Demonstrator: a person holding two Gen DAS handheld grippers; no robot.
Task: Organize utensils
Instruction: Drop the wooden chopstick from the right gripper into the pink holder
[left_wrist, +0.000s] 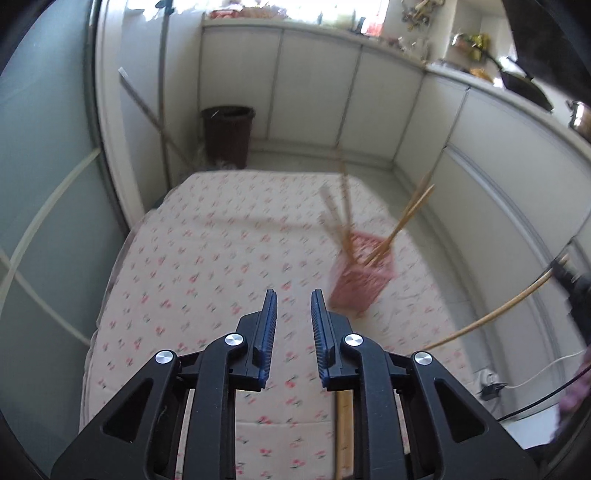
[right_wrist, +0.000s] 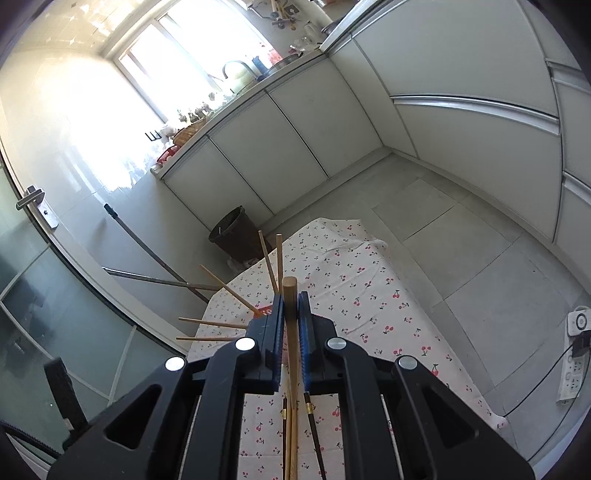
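Cherry-print cloth (left_wrist: 207, 236) is covering the table, bare cloth lying ahead of the left gripper (left_wrist: 293, 295), whose ribbed jaws are standing apart, gripping nothing. Rightward, a pink slotted holder (left_wrist: 364, 273) is keeping wooden chopsticks (left_wrist: 410, 210). The right gripper (right_wrist: 290, 295) is clamping a round wooden stick (right_wrist: 290, 291).

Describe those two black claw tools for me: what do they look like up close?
Both match. The left gripper and right gripper have matte black plastic frames with triangular cut-outs and round silver pivot bolts. Each ends in two flat black fingers lined with ribbed blue pads. No cables, markings or sleeves show.
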